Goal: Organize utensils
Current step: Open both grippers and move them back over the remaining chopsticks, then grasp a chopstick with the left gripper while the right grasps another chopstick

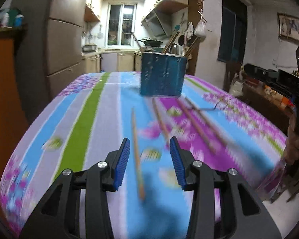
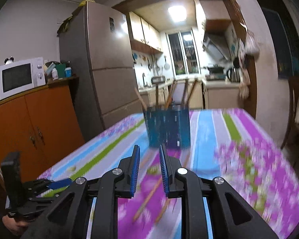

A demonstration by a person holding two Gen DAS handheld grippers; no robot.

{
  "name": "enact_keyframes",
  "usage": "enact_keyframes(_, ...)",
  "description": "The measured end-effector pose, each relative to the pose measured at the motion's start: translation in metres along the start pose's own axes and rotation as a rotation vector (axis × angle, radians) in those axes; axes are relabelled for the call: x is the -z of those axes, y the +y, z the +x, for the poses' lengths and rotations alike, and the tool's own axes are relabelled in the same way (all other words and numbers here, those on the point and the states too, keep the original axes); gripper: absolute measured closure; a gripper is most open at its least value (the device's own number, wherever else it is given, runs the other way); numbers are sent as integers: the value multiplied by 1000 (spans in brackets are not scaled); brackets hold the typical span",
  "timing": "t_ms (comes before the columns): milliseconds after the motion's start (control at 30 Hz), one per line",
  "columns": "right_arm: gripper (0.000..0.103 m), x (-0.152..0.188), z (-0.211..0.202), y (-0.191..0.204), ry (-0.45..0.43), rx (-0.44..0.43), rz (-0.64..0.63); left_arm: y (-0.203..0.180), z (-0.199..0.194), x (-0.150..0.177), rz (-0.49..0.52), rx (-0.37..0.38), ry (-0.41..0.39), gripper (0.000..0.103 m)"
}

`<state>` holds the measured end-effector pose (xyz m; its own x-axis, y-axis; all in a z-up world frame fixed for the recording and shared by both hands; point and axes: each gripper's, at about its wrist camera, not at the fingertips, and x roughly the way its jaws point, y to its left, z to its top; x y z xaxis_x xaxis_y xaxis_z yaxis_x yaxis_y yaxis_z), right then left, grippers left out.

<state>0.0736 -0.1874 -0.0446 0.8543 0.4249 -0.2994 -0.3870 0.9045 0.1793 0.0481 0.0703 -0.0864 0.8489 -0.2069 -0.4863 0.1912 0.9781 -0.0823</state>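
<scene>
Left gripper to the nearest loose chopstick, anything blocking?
Nothing visible. The left gripper is open and empty, and the nearest chopstick lies on the tablecloth in line with the gap between its fingers. The blue utensil holder stands further back, with only bare cloth and other loose chopsticks in between.

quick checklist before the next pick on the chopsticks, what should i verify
1. Left gripper jaws open and empty: ok.
2. Right gripper jaws open and empty: ok, narrow gap.
3. Loose chopstick lined up between the left jaws: ok, on the tablecloth, not gripped.
4. Blue holder upright with room left: ok, already holds some chopsticks.
5. Other chopsticks lying separate: cannot tell, too blurred.
6. Right gripper's target: cannot tell.
</scene>
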Motion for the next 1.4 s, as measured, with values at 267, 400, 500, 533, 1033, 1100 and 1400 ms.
enact_keyframes(267,81,57,-6,-1,60,33,50,5,7,36,18,-16,-7,70)
enact_keyframes(400,81,78,3,2,114,58,51,7,10,46,25,-12,-6,78)
enact_keyframes(500,81,93,13,3,154,87,44,8,12,48,36,-12,-29,79)
enact_keyframes(533,81,97,18,4,169,102,42,8,12,49,39,-10,-34,79)
enact_keyframes(1033,82,105,53,18,172,286,39,10,19,50,56,26,-67,80)
enact_keyframes(1100,82,106,54,20,167,302,30,8,20,51,63,26,-71,80)
enact_keyframes(1400,93,109,55,25,149,346,-5,7,18,55,67,10,-100,86)
